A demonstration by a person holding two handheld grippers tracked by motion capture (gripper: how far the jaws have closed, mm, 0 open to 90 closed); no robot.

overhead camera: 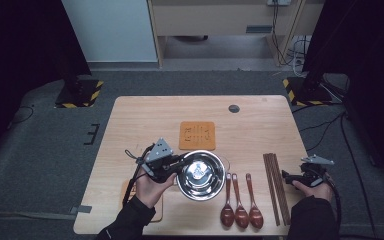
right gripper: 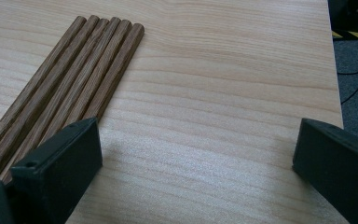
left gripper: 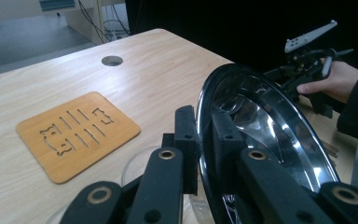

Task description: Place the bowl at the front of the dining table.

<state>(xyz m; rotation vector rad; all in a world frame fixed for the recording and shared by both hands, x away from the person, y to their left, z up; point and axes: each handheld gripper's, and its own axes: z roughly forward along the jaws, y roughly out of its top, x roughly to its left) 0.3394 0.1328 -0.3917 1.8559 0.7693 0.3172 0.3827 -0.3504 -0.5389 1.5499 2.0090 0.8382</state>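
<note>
Left gripper (left gripper: 204,140) fingers clamp the steel bowl's (overhead camera: 200,175) rim, bowl tilted near bench (overhead camera: 145,112) centre, before the wooden mat (overhead camera: 197,135); right gripper (right gripper: 196,158) fingers wide beside chopsticks (right gripper: 70,79).

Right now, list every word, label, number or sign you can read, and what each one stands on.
None can be read.
Wooden mat: cut-out slots and shapes, no legible letters.
Metal bowl, held at its rim by the left hand-held gripper: bare.
Spoons, chopsticks: unmarked.
</note>
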